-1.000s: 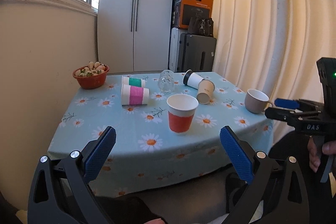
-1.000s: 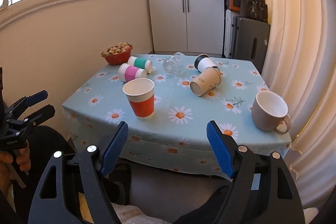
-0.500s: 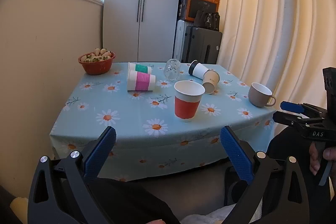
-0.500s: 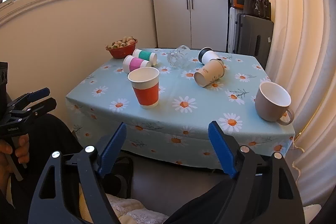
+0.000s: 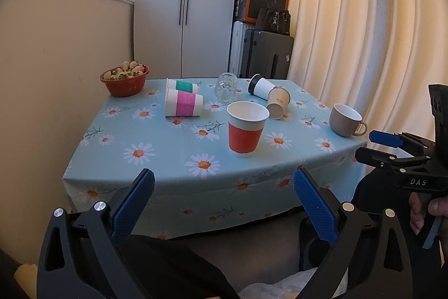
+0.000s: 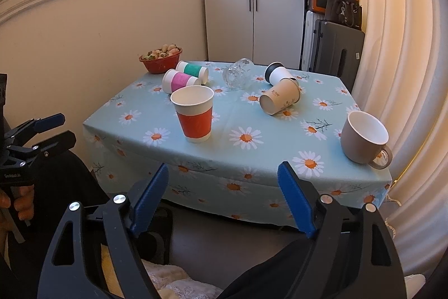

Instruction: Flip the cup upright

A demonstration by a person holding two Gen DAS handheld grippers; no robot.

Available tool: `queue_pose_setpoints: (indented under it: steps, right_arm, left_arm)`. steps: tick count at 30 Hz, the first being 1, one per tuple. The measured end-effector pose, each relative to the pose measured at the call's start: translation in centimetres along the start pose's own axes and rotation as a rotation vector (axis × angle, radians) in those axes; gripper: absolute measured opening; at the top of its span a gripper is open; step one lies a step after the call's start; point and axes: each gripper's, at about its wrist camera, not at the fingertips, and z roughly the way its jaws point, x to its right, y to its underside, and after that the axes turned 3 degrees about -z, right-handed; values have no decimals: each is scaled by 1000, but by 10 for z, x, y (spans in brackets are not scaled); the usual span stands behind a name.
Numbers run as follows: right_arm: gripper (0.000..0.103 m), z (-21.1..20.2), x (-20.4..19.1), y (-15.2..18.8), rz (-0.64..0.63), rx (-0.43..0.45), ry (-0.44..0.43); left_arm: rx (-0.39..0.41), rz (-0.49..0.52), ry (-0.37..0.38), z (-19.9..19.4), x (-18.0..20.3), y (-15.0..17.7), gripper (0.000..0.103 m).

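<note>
Both grippers have drawn back from the table point(image 5: 168, 159) since a second ago. The left gripper point(image 5: 224, 203) and right gripper point(image 6: 222, 196) hang before its near edge, jaws released and empty. On it, the orange cup point(image 6: 195, 114) stands upright.

left claw point(image 5: 223, 203): black frame, blue ribbed pads, silver screws | right claw point(image 6: 223, 195): same, "DAS" marking
</note>
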Motion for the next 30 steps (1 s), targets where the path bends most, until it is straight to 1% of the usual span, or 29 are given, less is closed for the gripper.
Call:
queue_pose_setpoints:
  steps: [18, 30]
  right_arm:
    - [80, -1, 2, 1, 16, 6, 0]
    - [80, -1, 3, 1, 16, 6, 0]
  left_arm:
    - [-17, 16, -16, 5, 4, 1, 97]
    - [-26, 0, -14, 6, 1, 1, 97]
